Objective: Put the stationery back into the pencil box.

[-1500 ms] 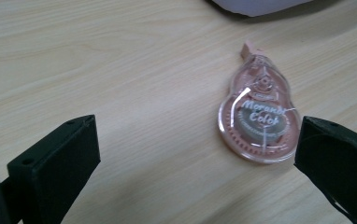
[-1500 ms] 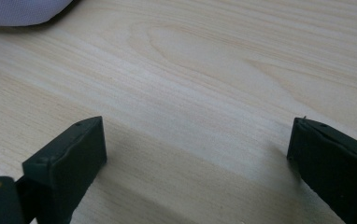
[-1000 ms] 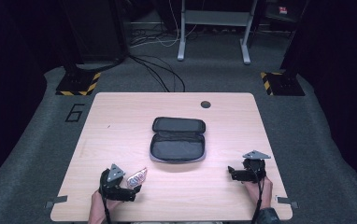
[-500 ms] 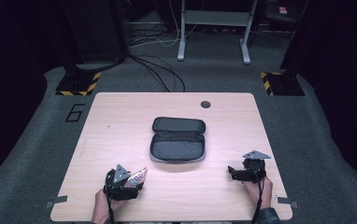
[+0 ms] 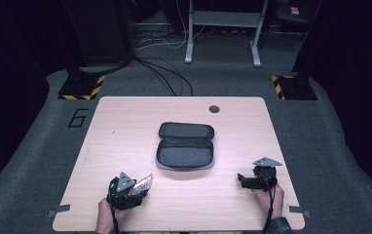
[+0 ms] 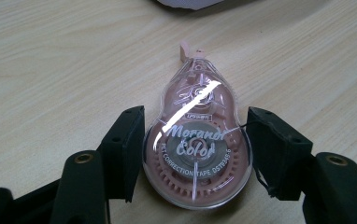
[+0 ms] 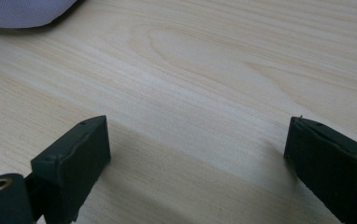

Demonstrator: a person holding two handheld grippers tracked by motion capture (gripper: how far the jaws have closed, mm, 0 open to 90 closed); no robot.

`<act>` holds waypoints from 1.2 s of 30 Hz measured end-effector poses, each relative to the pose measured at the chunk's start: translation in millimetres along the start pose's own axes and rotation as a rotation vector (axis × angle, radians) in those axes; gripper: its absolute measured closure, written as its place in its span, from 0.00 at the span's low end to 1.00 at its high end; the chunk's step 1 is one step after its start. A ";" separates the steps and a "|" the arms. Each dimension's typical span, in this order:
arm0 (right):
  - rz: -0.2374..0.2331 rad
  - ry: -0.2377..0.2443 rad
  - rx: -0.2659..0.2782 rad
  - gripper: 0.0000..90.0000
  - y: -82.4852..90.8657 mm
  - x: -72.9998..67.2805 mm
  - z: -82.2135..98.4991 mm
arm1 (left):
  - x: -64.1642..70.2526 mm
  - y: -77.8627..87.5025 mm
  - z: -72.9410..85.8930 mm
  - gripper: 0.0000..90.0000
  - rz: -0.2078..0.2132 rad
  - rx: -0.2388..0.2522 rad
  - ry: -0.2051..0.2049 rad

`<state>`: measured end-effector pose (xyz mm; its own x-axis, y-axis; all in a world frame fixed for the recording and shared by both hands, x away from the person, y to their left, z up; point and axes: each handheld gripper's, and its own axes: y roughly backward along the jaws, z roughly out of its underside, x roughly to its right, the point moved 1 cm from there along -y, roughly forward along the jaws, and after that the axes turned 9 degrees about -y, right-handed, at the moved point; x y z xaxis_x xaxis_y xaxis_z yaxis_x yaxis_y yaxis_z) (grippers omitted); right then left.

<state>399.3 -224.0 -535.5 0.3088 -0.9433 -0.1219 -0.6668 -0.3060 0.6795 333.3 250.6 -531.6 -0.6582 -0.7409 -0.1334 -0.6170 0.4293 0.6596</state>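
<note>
High view, table: a pale wooden table [image 5: 125, 122] on grey carpet, with a small dark round hole [image 5: 214, 108] near its far edge.
Pencil case: a dark zip case [image 5: 186, 145] lies open in the middle of the table, lid folded back toward the far side, nothing visible inside.
Left gripper: the left gripper [image 5: 136, 187] sits at the near left part of the table, held in a hand [image 5: 107, 217] that comes in from the bottom edge.
Left gripper grip: its jaws have just been closing and are now clamped on a pink correction tape roller [image 6: 197, 144], one black pad against each side of the clear round shell.
Correction tape roller: it lies flat on the wood, its narrow tip pointing away from the gripper toward the case; in the high view it shows as a small pink shape [image 5: 142, 184] near the case's left front corner, apart from it.
Right gripper: the right gripper [image 5: 242, 181] rests at the near right part of the table, pointing left toward the case.
Right gripper grip: in the right gripper view its jaws stand wide apart over bare wood [image 7: 195, 154], holding nothing.
Case edge: a grey corner of the case [image 7: 22, 11] shows at the upper left of the right gripper view.
</note>
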 end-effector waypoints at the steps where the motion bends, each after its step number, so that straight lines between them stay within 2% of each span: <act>1: 0.000 0.000 0.000 0.07 0.0 0.0 0.0 | 0.2 1.2 -0.2 0.44 0.008 0.002 0.006; 2: 0.000 0.000 0.000 0.07 0.0 0.0 0.0 | -0.3 2.3 -0.3 0.44 0.002 0.004 0.001; 4: 0.000 0.000 0.000 0.07 0.0 0.0 0.0 | -0.3 4.1 -1.2 0.44 0.005 0.022 0.018; 7: 0.000 0.000 0.000 0.07 0.0 -0.1 0.0 | -0.6 7.6 -5.1 0.44 0.006 0.021 0.005; 11: 0.000 0.000 0.000 0.07 0.0 0.0 0.0 | -0.9 13.7 -12.6 0.44 0.012 0.045 0.000; 21: 0.000 0.000 0.000 0.07 0.0 0.0 0.1 | -5.6 20.8 -45.1 0.44 0.041 0.087 -0.033; 22: 0.000 -0.001 0.000 0.07 0.0 -0.1 0.1 | -5.0 19.9 -48.7 0.44 0.033 0.099 -0.034; 27: 0.000 0.000 0.000 0.07 0.0 -0.1 0.1 | -7.1 16.0 -60.2 0.44 0.044 0.093 -0.055; 33: 0.000 0.000 0.000 0.07 0.0 -0.1 0.1 | -7.7 6.5 -70.3 0.44 0.063 0.093 -0.053; 36: 0.000 -0.006 0.003 0.08 0.0 -0.7 0.4 | -8.9 2.5 -75.9 0.44 0.068 0.088 -0.069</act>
<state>398.9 -223.4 -535.7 0.3048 -0.9440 -0.1266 -0.6684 -0.3067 0.6776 370.4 219.0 -472.6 -0.7265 -0.6721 -0.1432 -0.6030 0.5235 0.6020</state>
